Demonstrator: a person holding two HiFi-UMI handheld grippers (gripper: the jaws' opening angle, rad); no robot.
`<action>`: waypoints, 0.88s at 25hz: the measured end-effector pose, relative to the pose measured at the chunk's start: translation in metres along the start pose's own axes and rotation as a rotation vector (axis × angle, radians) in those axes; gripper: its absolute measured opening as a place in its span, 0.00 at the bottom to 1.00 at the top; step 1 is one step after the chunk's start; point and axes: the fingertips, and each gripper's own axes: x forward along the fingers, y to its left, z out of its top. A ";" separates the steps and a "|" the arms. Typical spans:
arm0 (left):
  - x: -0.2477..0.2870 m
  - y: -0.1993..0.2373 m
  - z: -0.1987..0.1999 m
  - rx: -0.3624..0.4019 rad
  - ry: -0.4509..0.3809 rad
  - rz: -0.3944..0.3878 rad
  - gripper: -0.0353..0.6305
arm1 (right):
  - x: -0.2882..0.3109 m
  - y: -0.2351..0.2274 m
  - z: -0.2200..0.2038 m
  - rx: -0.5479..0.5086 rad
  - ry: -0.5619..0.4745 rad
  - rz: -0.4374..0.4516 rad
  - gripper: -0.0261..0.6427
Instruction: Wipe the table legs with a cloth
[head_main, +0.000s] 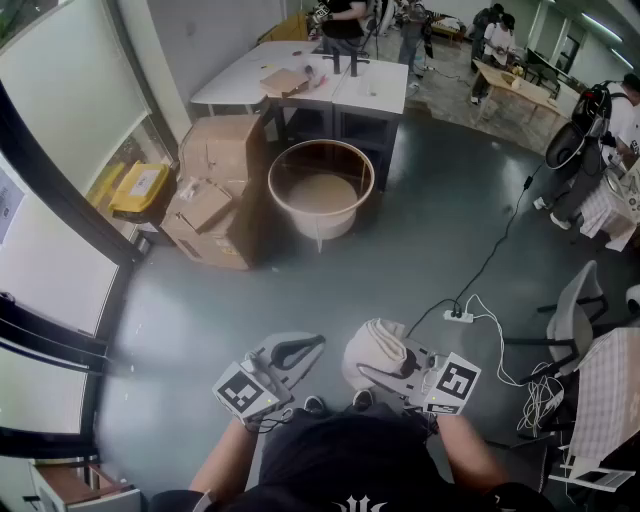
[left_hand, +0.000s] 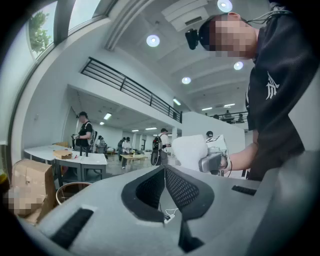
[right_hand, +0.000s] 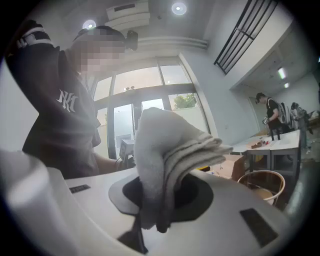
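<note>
Right gripper (right_hand: 159, 202) clamped on a folded white cloth (right_hand: 167, 150) — left gripper (left_hand: 164, 195) pinched together, nothing in it.
Both are held low in front of the person over the grey floor (head_main: 400, 250); the cloth bunches out past the right jaws. The white tables (head_main: 372, 88) with dark legs (head_main: 387, 150) stand well apart from the cloth — a round tub (head_main: 320, 190) and cardboard boxes (head_main: 218, 190) lie just before them.

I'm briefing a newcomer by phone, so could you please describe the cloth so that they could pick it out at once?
At the bottom of the head view, over the grey floor, two grippers are held side by side. The cloth is the folded off-white bundle clamped in the jaws of the right gripper; the left gripper beside it has its jaws shut on nothing.
</note>
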 end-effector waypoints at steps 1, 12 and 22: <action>-0.005 0.001 -0.002 -0.002 0.001 -0.003 0.06 | 0.004 0.002 0.000 -0.005 0.002 -0.009 0.17; -0.082 0.035 -0.020 -0.078 -0.035 -0.007 0.06 | 0.062 0.010 -0.003 0.019 0.003 -0.107 0.17; -0.113 0.054 -0.033 -0.129 -0.128 -0.058 0.06 | 0.070 0.010 0.002 0.023 0.065 -0.149 0.17</action>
